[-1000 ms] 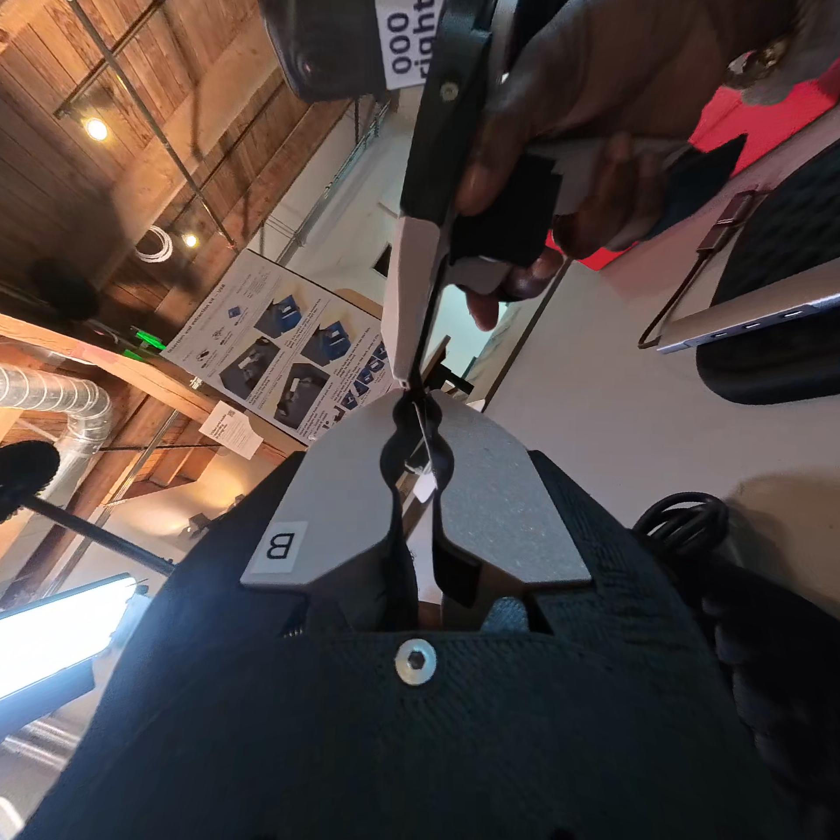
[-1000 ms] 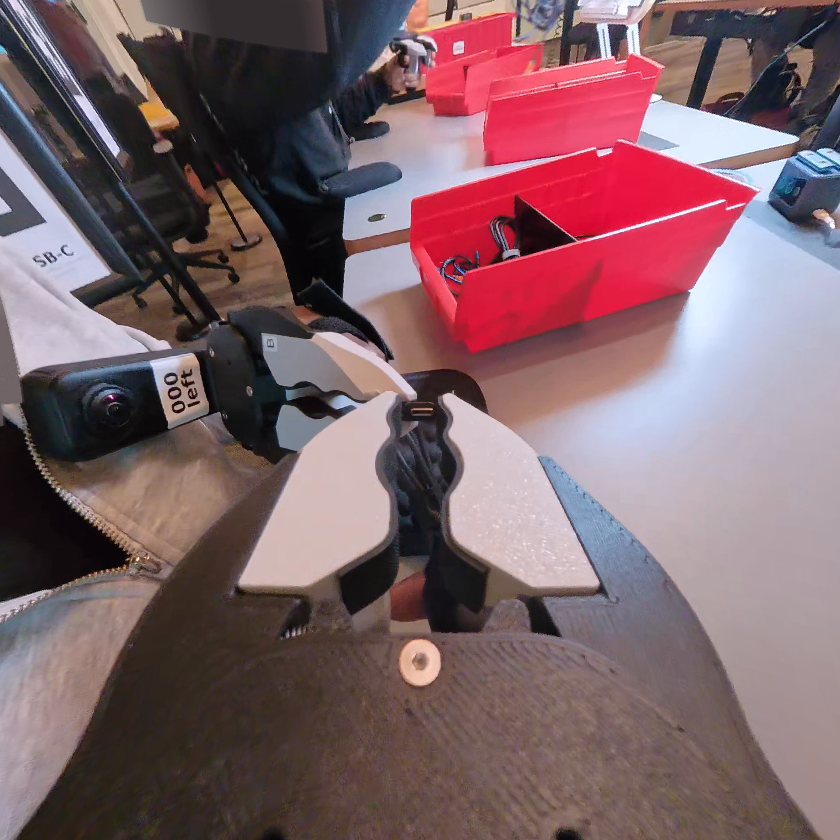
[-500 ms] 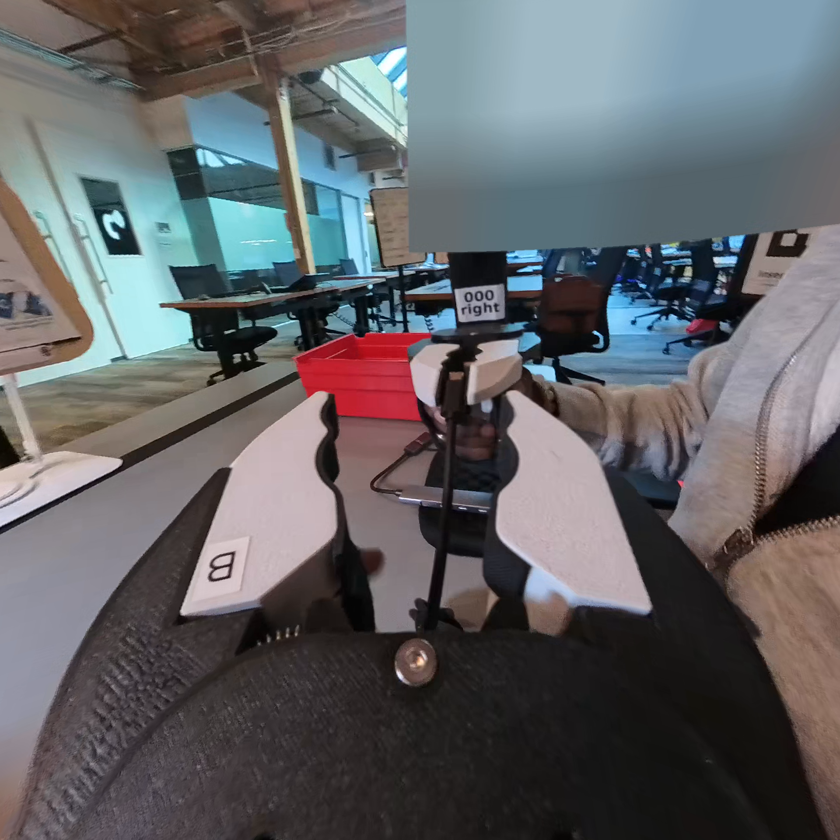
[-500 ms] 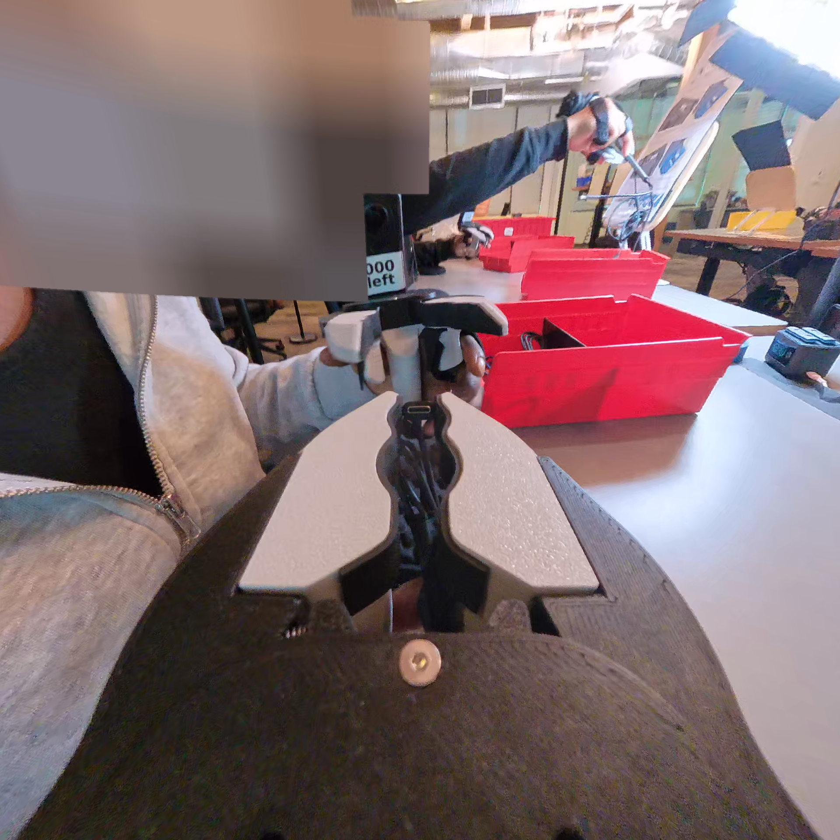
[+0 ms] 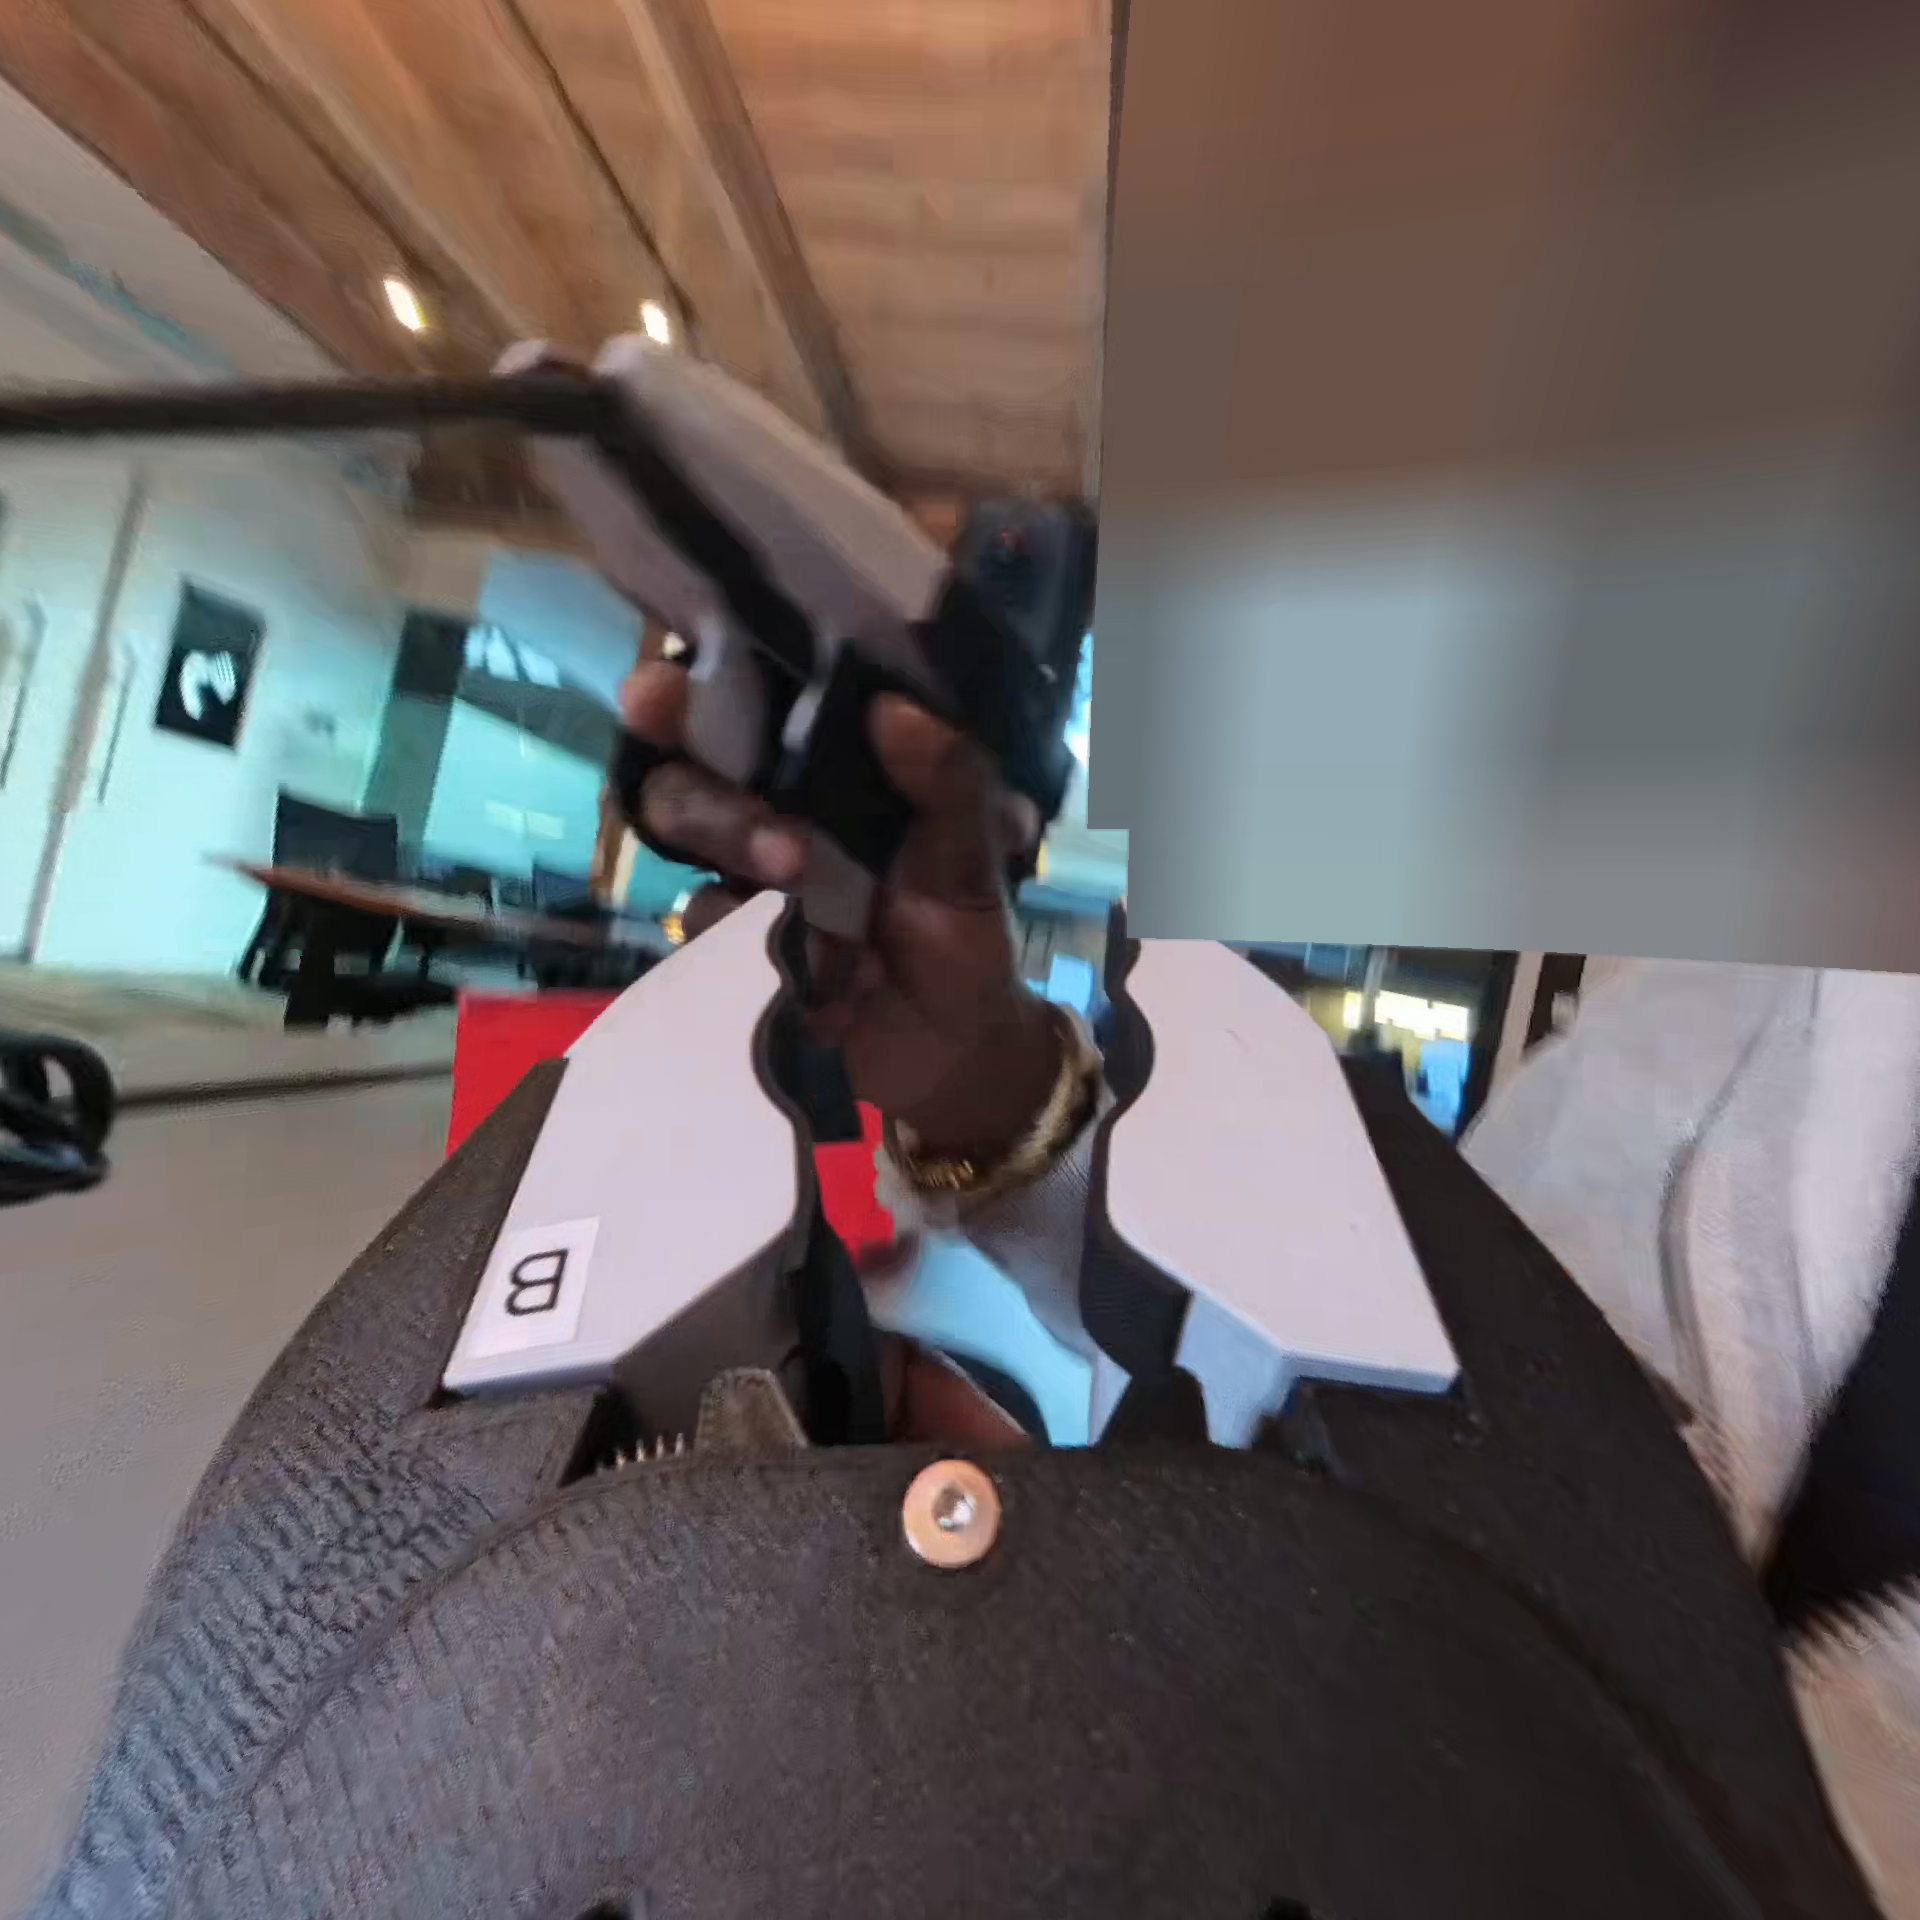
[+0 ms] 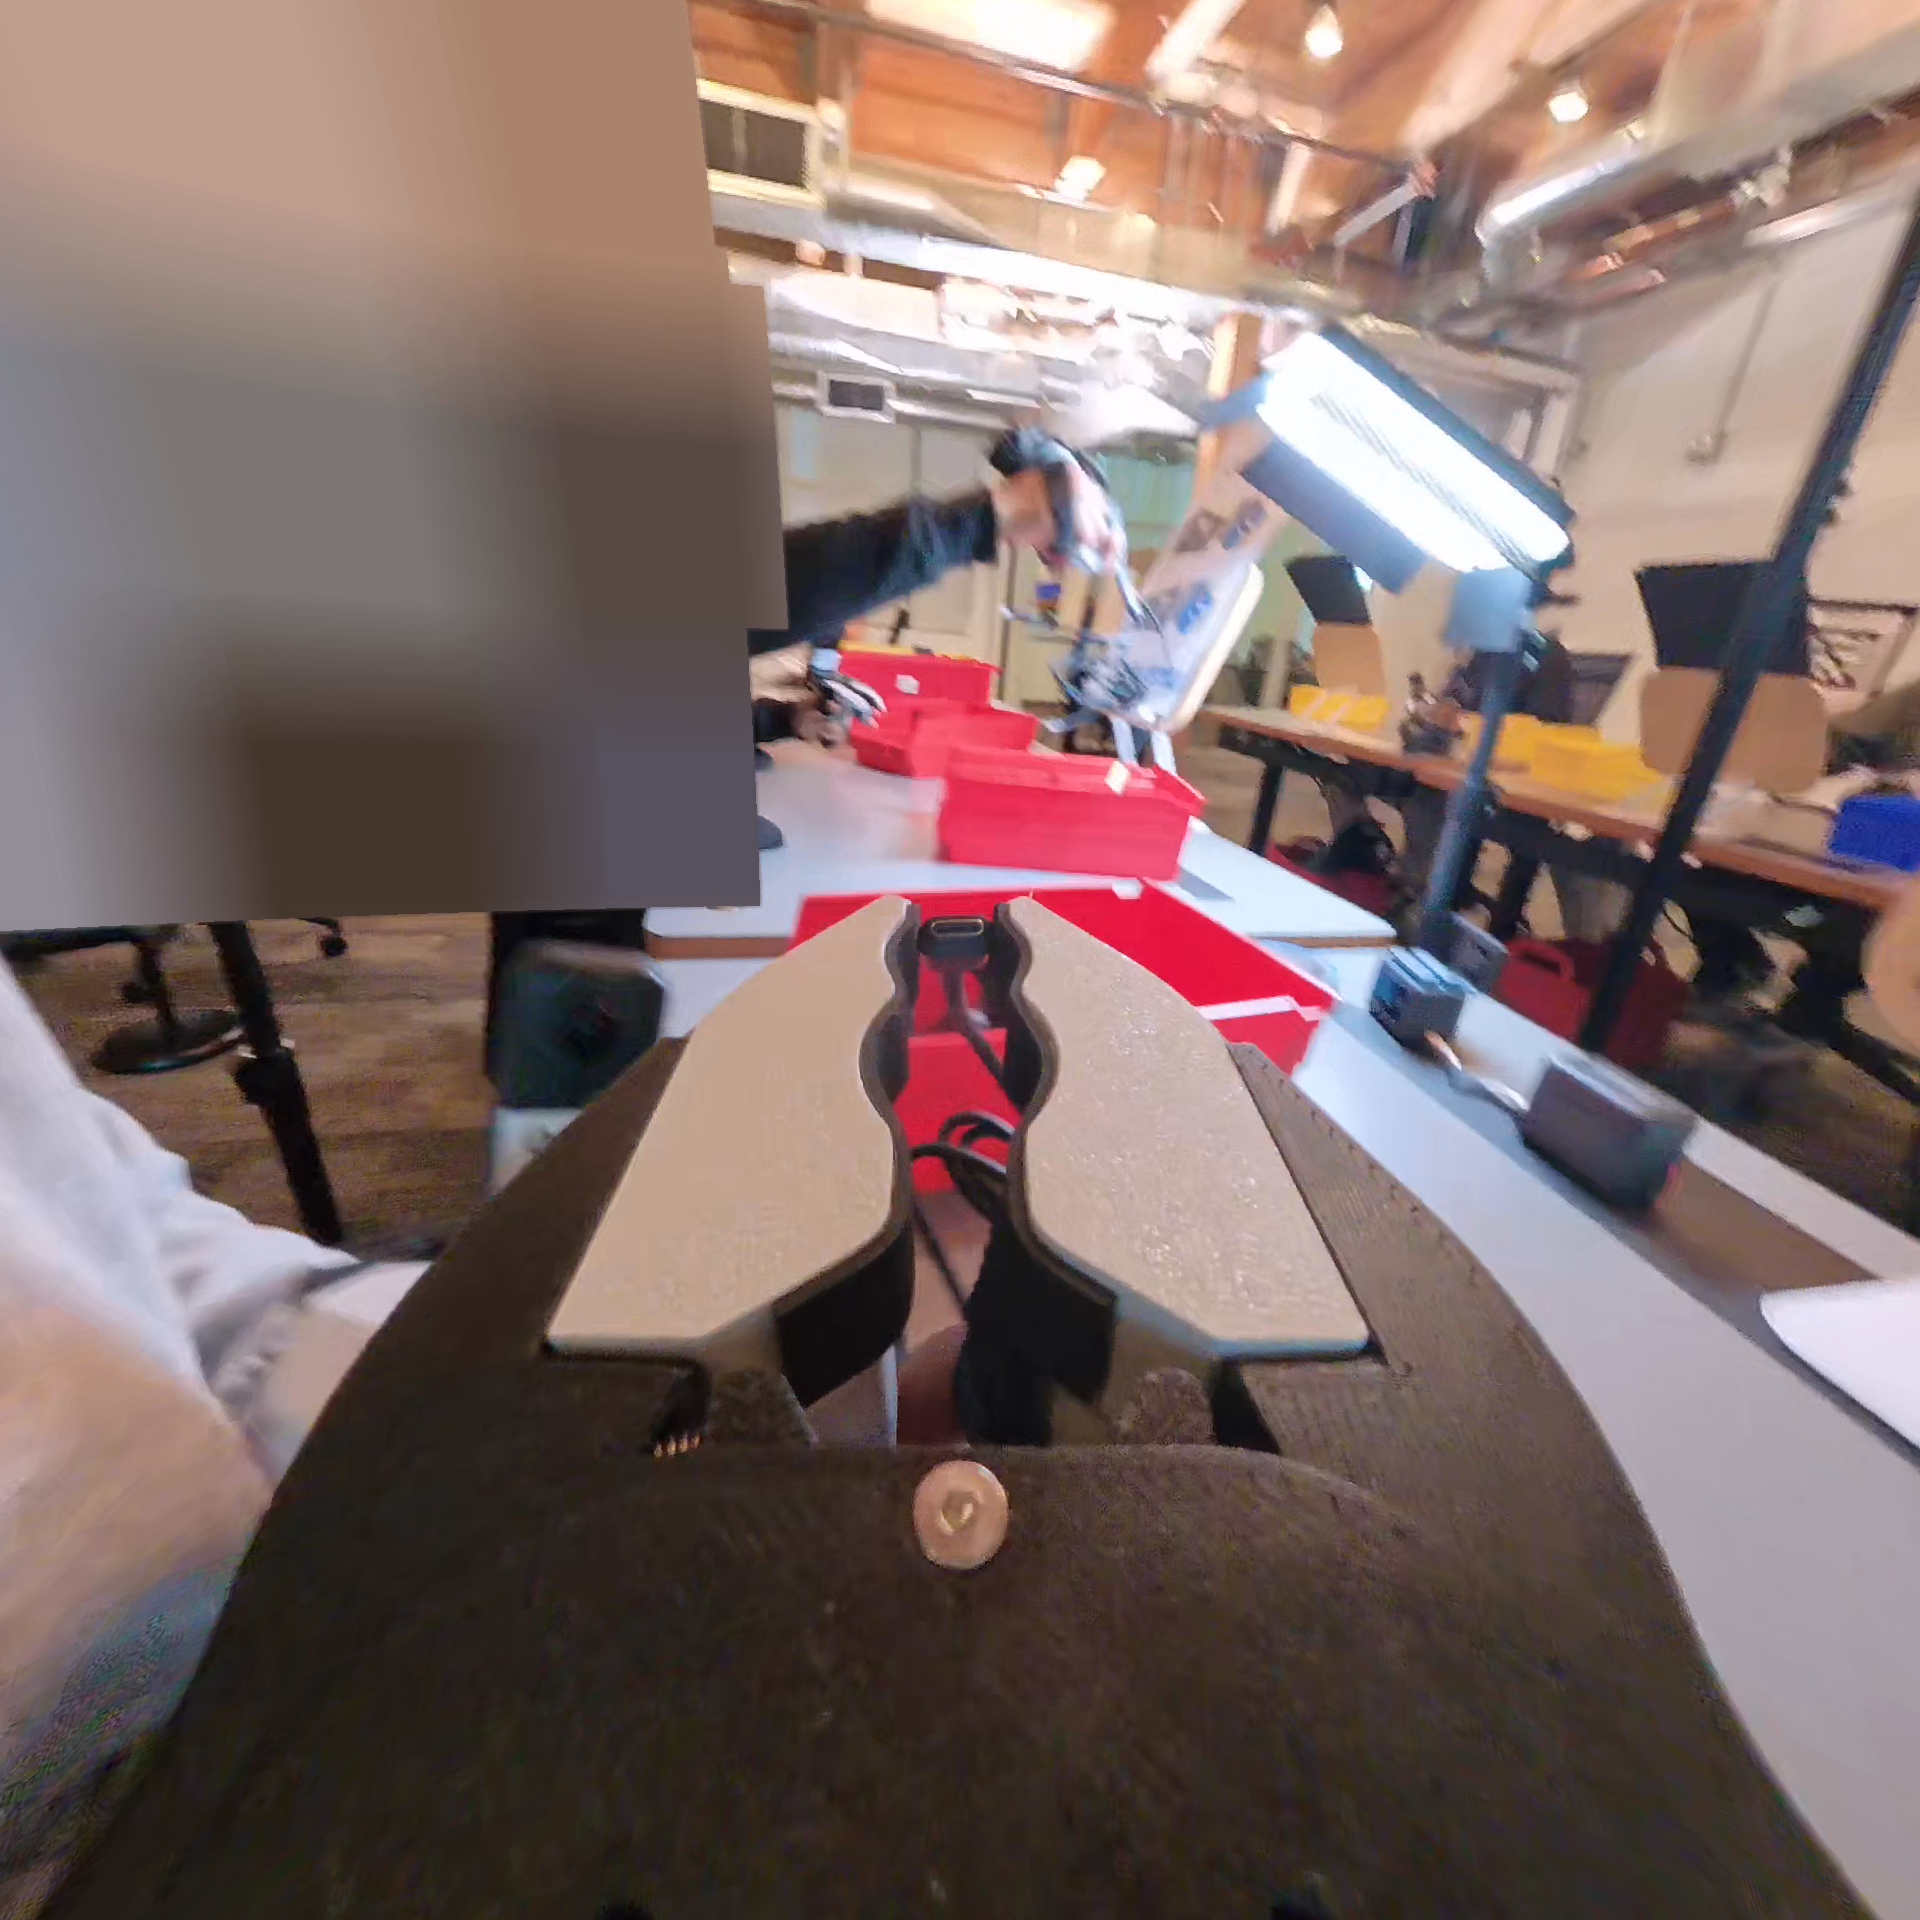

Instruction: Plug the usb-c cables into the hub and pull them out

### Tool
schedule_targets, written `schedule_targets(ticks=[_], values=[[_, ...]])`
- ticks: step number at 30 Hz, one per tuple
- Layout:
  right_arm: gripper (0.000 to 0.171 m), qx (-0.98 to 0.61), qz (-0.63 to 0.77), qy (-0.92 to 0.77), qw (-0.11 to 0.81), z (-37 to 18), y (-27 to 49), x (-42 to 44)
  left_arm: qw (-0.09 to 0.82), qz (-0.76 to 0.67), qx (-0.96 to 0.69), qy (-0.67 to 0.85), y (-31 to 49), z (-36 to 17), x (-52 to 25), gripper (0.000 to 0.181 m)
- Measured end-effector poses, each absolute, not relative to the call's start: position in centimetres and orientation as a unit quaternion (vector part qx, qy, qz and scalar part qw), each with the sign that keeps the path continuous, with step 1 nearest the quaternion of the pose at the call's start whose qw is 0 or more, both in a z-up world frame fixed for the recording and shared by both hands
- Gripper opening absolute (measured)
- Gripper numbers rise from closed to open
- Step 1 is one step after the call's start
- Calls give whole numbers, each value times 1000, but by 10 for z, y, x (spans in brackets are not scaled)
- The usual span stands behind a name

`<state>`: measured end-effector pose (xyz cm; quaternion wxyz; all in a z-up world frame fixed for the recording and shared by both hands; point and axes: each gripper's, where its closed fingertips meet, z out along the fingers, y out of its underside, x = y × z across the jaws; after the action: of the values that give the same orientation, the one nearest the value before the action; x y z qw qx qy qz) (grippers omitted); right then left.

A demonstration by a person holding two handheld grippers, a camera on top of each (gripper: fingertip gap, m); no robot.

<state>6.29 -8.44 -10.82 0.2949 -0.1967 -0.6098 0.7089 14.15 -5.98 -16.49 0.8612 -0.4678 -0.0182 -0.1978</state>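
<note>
My right gripper (image 6: 956,920) is shut on a black USB-C plug (image 6: 954,935) at its fingertips. The plug's black cable (image 6: 971,1039) hangs down between the fingers. In the left wrist view the right gripper (image 5: 551,364) is raised and points up and left, and the cable (image 5: 260,405) runs taut from its tip to the left edge. My left gripper (image 5: 945,925) is open and empty, with the hand that holds the right gripper (image 5: 935,935) beyond its gap. The hub is not in view.
A red bin (image 6: 1205,956) stands on the grey table (image 6: 1662,1403) ahead of the right gripper. Two small grey devices (image 6: 1600,1122) and a white sheet (image 6: 1860,1351) lie at the right. A coiled black cable (image 5: 42,1122) lies at the left. Spacing between my two grippers at the tips: around 10 cm.
My left gripper was shut a second ago and has opened. My right gripper has kept its hold on the plug and risen, tilting up and left with the cable pulled taut.
</note>
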Motion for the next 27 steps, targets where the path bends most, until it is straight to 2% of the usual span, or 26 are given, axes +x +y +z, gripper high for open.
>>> schedule_targets(ticks=[4, 7, 9, 16, 27], values=[[13, -157, 774, -576, 212, -86, -104, 94, 916, -163, -365, -19, -73, -126, 114, 61], [13, -186, 789, -560, 172, -104, -98, 95, 928, -118, -352, 43, -92, -105, 117, 57], [12, -186, 809, -537, 153, -111, -94, 101, 901, -103, -416, 60, -86, -115, 119, 49], [13, -184, 811, -539, 134, -132, -97, 112, 875, -107, -470, 38, -88, -138, 117, 16], [13, -183, 789, -572, 127, -143, -99, 118, 866, -133, -479, 54, -91, -146, 124, 14]])
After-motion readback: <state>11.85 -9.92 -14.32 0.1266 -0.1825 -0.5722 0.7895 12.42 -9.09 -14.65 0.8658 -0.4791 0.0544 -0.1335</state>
